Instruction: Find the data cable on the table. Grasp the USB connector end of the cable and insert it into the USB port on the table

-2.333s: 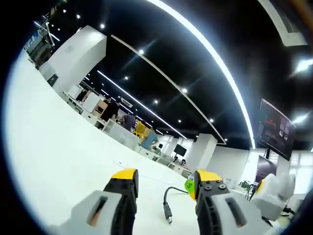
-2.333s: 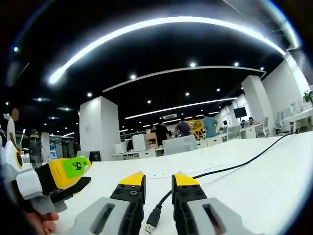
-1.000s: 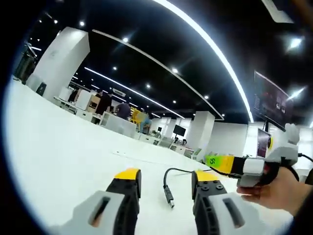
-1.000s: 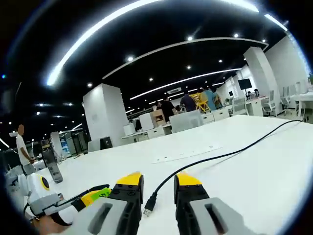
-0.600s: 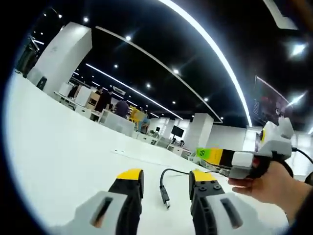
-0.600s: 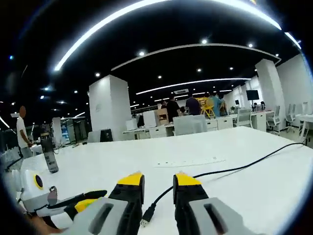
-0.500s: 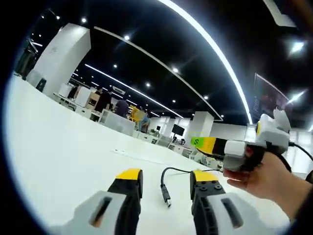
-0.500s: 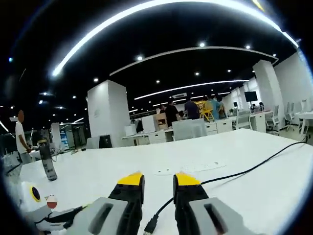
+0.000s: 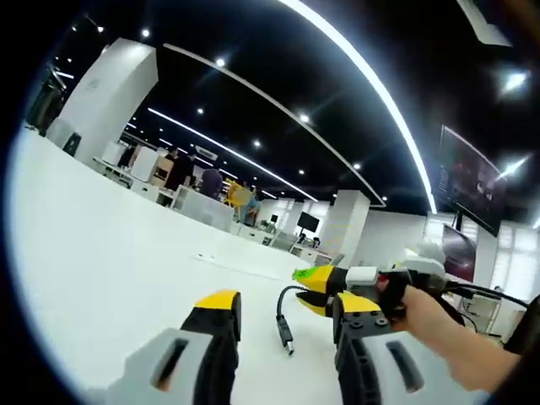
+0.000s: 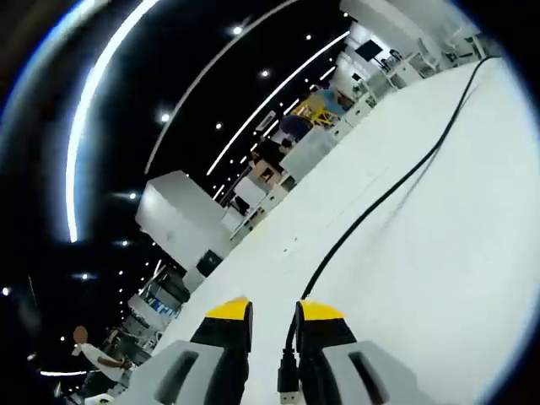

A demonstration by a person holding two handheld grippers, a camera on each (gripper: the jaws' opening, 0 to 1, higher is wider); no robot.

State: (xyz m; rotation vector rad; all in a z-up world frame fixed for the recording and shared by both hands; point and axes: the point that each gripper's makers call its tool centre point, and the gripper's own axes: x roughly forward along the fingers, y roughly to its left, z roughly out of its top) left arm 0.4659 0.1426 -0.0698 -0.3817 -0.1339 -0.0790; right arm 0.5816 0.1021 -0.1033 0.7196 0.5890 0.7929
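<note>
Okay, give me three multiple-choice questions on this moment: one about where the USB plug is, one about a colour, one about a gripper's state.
1. In the right gripper view, where is the black-and-silver USB connector of the thin black data cable?
A) between the right gripper's jaws
B) left of both jaws
C) right of both jaws
2. What colour are the left gripper's jaw tips?
A) red
B) yellow
C) blue
3. The left gripper is:
A) shut on the cable
B) open
C) shut on nothing
Answers: 1 A, it sits in their gap; 2 B, both tips are yellow; 3 B, a wide gap shows between its jaws.
</note>
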